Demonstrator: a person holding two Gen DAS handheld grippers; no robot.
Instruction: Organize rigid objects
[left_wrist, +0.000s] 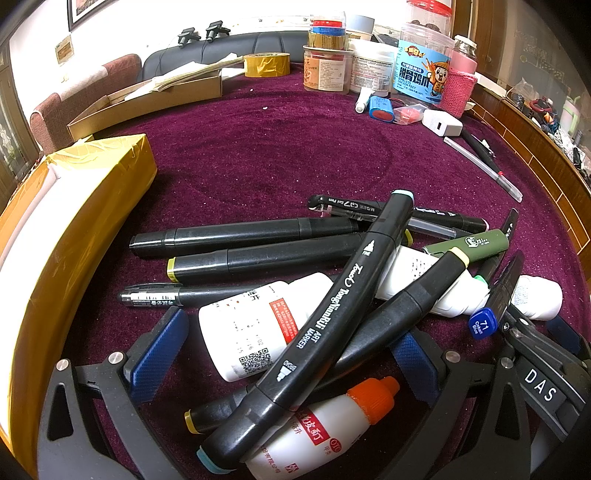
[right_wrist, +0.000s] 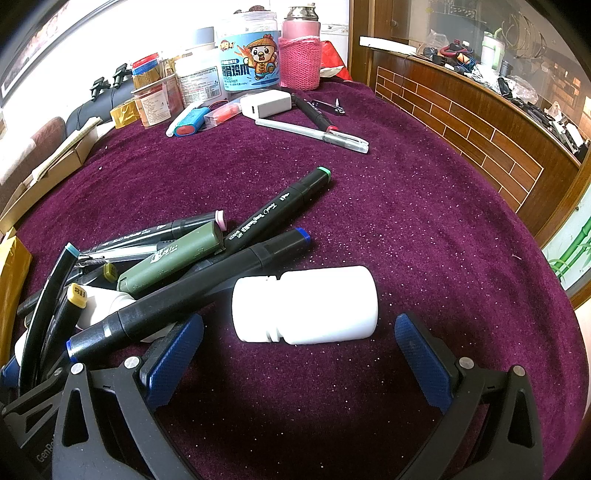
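Left to right. Tape-wrapped yellow cardboard box (left_wrist: 74, 206) at 9 o'clock in the left wrist view, apparently closed, nothing visibly sorted into it. Centre: jumbled heap of black art markers (left_wrist: 332, 295) crossed over white plastic pill bottles (left_wrist: 258, 325), on the purple velvet tablecloth (left_wrist: 258, 147). Small white dropper bottle with orange cap (left_wrist: 332, 424) at 6 o'clock, under a marker. Left gripper (left_wrist: 284, 354) released, jaws spread wide around the near end of the heap, grasping nothing.

Right wrist view: olive-green cylindrical case (right_wrist: 170, 258) at 9 o'clock in the pile. Plain white plastic bottle (right_wrist: 306, 304) lies on its side apart from the heap, just ahead of the right gripper (right_wrist: 299, 354), jaws open, not touching it.

Judgement: task barely begun; the heap is unsorted, and only this 1 bottle sits apart.

Hidden: lower markers and bottles partly buried; exact count unclear. Far clutter of jars at 12 o'clock hard to read.
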